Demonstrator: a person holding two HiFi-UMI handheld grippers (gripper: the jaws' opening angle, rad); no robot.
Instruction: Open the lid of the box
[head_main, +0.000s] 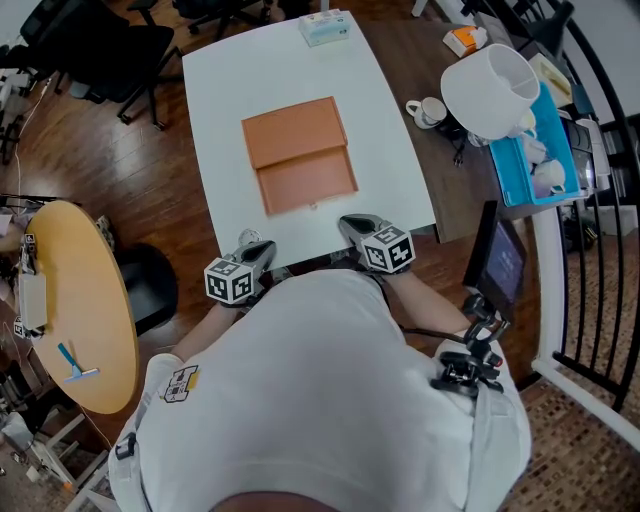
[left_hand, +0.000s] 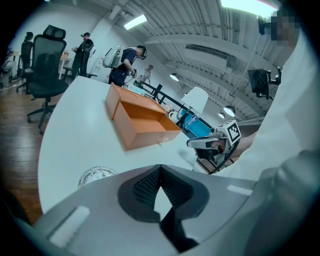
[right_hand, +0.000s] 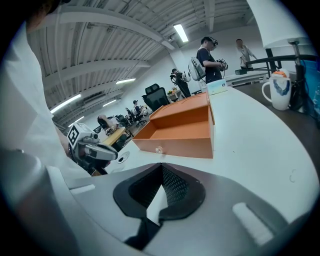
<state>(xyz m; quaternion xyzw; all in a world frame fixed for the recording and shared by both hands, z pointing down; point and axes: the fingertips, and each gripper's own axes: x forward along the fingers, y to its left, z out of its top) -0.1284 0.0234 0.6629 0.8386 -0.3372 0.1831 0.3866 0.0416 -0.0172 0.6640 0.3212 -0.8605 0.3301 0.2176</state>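
The orange box (head_main: 300, 156) lies in the middle of the white table (head_main: 230, 90). Its lid (head_main: 293, 130) is folded back flat on the far side, and the empty tray (head_main: 308, 183) faces me, a small clasp on its near wall. My left gripper (head_main: 262, 248) hovers at the table's near edge, left of the box, shut with nothing in it. My right gripper (head_main: 352, 223) sits at the same edge, right of the clasp, also shut and empty. In the left gripper view the box (left_hand: 145, 121) is ahead of the closed jaws (left_hand: 160, 170); the right gripper view shows the box (right_hand: 180, 127) beyond its jaws (right_hand: 161, 167).
A tissue box (head_main: 325, 28) stands at the table's far edge. On the dark desk to the right are a white mug (head_main: 430, 110), a big white tub (head_main: 490, 90) and a blue bin (head_main: 535, 160). A round yellow table (head_main: 70, 300) is at left. People stand far behind.
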